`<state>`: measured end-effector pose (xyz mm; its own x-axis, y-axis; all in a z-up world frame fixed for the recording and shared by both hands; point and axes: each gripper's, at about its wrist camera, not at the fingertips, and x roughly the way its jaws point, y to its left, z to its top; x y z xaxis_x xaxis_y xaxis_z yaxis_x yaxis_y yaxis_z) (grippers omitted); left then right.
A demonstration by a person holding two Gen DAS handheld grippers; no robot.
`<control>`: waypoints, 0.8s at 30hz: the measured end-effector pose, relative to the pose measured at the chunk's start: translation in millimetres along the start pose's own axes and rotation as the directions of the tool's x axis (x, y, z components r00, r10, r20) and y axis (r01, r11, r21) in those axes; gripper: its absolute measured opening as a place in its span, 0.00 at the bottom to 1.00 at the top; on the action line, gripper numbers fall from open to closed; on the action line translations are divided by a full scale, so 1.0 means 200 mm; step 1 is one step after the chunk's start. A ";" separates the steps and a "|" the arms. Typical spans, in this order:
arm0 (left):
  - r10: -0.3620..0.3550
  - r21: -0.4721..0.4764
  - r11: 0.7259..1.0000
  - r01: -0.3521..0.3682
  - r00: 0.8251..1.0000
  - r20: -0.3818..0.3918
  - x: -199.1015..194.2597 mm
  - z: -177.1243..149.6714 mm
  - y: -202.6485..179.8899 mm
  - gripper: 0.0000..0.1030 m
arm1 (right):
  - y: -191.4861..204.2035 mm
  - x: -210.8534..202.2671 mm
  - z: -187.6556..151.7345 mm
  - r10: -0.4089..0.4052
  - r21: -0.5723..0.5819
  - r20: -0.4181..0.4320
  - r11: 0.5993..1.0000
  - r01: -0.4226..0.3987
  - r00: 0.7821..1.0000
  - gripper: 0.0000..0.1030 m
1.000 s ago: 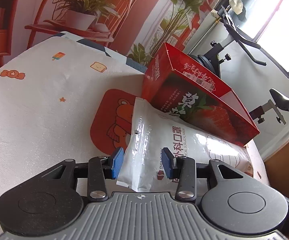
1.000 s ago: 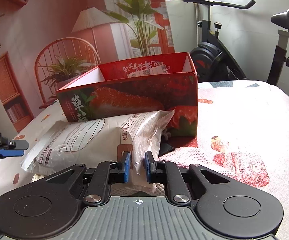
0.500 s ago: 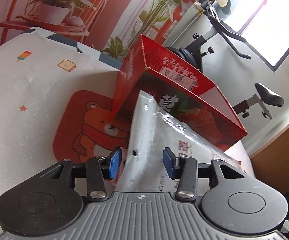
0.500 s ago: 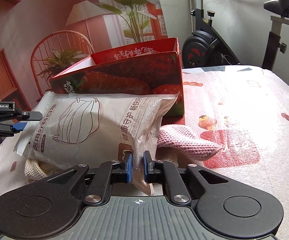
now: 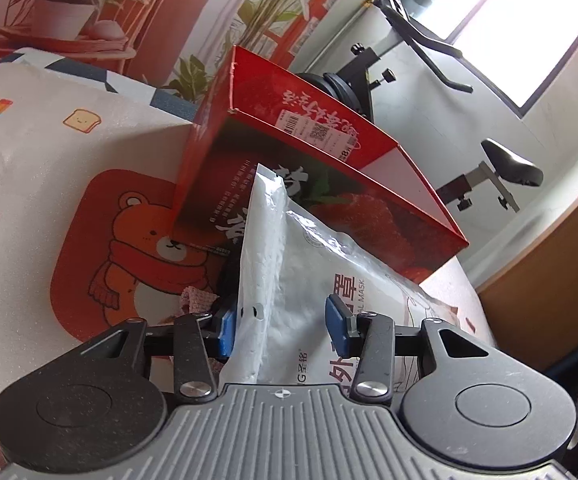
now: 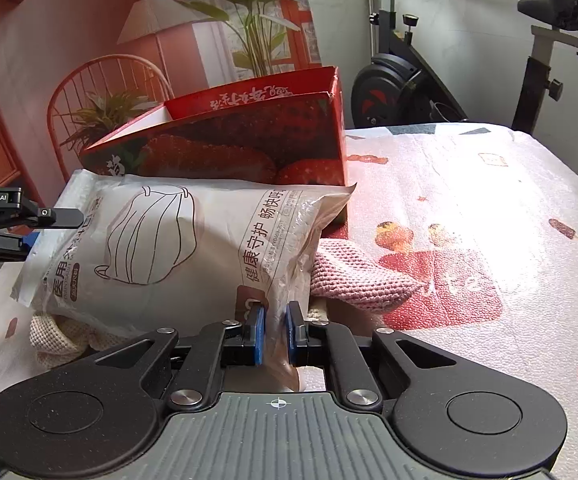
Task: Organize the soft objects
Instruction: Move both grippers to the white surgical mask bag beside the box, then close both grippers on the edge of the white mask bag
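Observation:
A white plastic bag of face masks (image 6: pixel 161 240) is held off the table in front of a red strawberry box (image 6: pixel 249 140). My right gripper (image 6: pixel 275 332) is shut on the bag's near right edge. My left gripper (image 5: pixel 281 326) is open, its blue pads on either side of the bag's (image 5: pixel 289 272) other end; only its left pad is next to the film. The box (image 5: pixel 309 168) stands open-topped just behind. A pink knitted cloth (image 6: pixel 361 276) and a cream knitted cloth (image 6: pixel 61 332) lie on the table under the bag.
The table has a white printed cover (image 6: pixel 489 200) with an orange bear patch (image 5: pixel 129 248). An exercise bike (image 6: pixel 429 80) stands beyond the table's far edge. A chair with a potted plant (image 6: pixel 101 112) is at the back left.
The bag has been lifted off the table and away from the box, uncovering the pink and cream cloths. My left gripper has moved closer along the bag's end and stays open.

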<state>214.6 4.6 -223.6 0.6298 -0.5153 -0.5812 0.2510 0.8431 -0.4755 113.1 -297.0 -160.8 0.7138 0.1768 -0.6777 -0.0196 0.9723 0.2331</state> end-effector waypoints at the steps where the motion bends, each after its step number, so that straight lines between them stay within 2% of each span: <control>1: 0.007 0.035 0.999 -0.007 1.000 0.000 0.00 -0.01 -0.02 0.31 | -0.01 0.00 0.00 0.000 0.006 0.000 1.000 0.000 1.000 0.10; 4: 0.035 0.080 0.996 -0.035 0.999 0.004 0.00 -0.05 -0.04 0.24 | -0.01 0.00 0.01 0.001 0.012 -0.001 1.000 -0.001 1.000 0.11; 7: 0.041 0.080 0.996 -0.042 0.999 0.011 -0.01 -0.08 -0.03 0.22 | -0.01 0.00 0.04 0.009 0.003 -0.015 1.000 -0.009 1.000 0.19; 8: 0.046 0.076 0.996 -0.046 0.999 0.009 -0.01 -0.08 -0.02 0.21 | -0.02 -0.01 0.05 0.015 -0.003 -0.019 1.000 -0.015 1.000 0.25; 13: 0.075 0.061 0.995 -0.073 0.997 -0.028 0.02 -0.11 0.03 0.18 | -0.07 -0.05 0.15 0.048 0.010 -0.005 0.999 -0.048 0.999 0.37; 15: 0.072 0.057 0.996 -0.070 0.997 -0.027 0.02 -0.10 0.04 0.18 | -0.08 -0.07 0.20 0.067 -0.011 0.010 0.998 -0.067 0.998 0.52; 19: 0.066 0.058 0.996 -0.064 0.997 -0.033 0.03 -0.10 0.04 0.18 | -0.07 -0.04 0.32 0.084 -0.036 0.009 0.996 -0.083 0.996 0.54; 24: 0.055 0.039 0.998 -0.054 0.998 -0.039 0.03 -0.11 0.06 0.18 | -0.13 0.10 0.43 0.101 0.073 -0.033 0.992 -0.098 0.994 0.53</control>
<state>204.7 8.2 -248.1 0.6138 -0.4735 -0.6317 0.2456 0.8750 -0.4173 188.3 -332.5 -119.7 0.6846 0.2788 -0.6735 -0.0381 0.9364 0.3488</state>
